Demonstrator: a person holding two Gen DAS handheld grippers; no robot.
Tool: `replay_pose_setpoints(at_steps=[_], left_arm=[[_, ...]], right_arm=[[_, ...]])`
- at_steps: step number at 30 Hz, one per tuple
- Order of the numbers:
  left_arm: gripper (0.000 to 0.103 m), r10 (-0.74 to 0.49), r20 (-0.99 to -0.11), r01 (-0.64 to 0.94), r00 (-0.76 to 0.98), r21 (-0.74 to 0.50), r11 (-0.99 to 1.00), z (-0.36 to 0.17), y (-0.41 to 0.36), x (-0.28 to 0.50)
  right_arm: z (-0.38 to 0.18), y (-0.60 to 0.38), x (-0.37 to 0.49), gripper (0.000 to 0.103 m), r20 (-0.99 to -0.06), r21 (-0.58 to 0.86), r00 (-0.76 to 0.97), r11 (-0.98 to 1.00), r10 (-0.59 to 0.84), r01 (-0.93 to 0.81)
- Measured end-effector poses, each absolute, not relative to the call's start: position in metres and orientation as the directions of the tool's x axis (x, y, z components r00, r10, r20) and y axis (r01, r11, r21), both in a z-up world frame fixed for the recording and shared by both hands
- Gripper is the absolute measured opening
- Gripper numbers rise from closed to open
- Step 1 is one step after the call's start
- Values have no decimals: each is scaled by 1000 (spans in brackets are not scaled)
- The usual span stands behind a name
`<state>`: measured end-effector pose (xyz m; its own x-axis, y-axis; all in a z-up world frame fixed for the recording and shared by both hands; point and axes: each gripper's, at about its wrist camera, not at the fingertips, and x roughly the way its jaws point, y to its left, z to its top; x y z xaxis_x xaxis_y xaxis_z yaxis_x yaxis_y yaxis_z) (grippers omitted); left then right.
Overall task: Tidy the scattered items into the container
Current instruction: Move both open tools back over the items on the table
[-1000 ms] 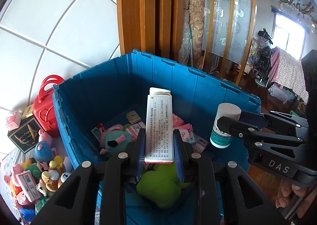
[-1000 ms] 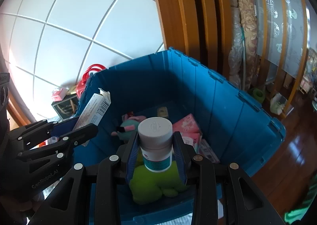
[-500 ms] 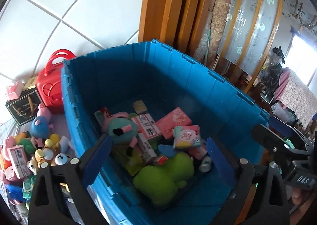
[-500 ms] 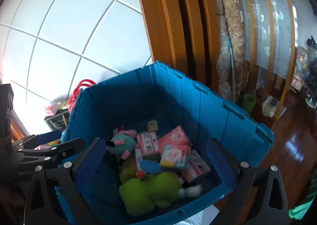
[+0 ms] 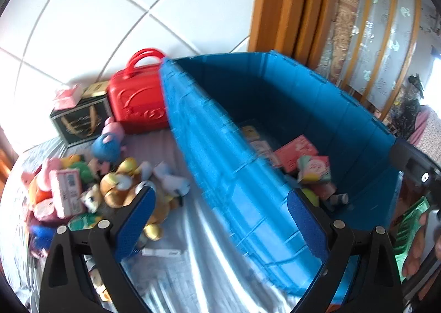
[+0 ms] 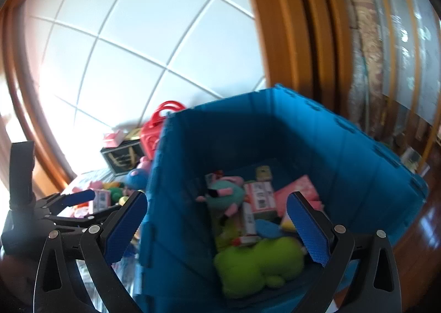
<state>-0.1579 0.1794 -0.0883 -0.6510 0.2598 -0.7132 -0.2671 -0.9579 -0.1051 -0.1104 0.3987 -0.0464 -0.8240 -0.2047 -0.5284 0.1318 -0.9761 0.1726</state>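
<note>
Both tongs released, nothing between them: left gripper (image 5: 219, 219), right gripper (image 6: 216, 223). Blue bin (image 5: 226, 175) dead ahead; toy pile (image 5: 91, 189) ahead-left. I should approach one toy squarely, jaws straddling.

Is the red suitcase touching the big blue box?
Touching. In the left wrist view the red suitcase sits right against the blue box wall, with no gap showing between them.
</note>
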Motion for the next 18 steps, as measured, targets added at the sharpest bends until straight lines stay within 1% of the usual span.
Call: replay_pose_setpoints(at_steps=[6,13,18], left_arm=[[97,158,-747,-150,-645,-80,-986,-115,91,-123],[97,29,-800,17,-599,-49,-999,-156,-17,-66],[97,-48,-837,123,-546,-24,-992,-189,-84,-27]], right_arm=[[-51,339,-105,103,-521,170,-794,-950,-312,261],[-77,265,-95,103,-557,173,-726,-912,-403,372],[-105,218,-81,103,-598,155,-675,-889,-432,431]])
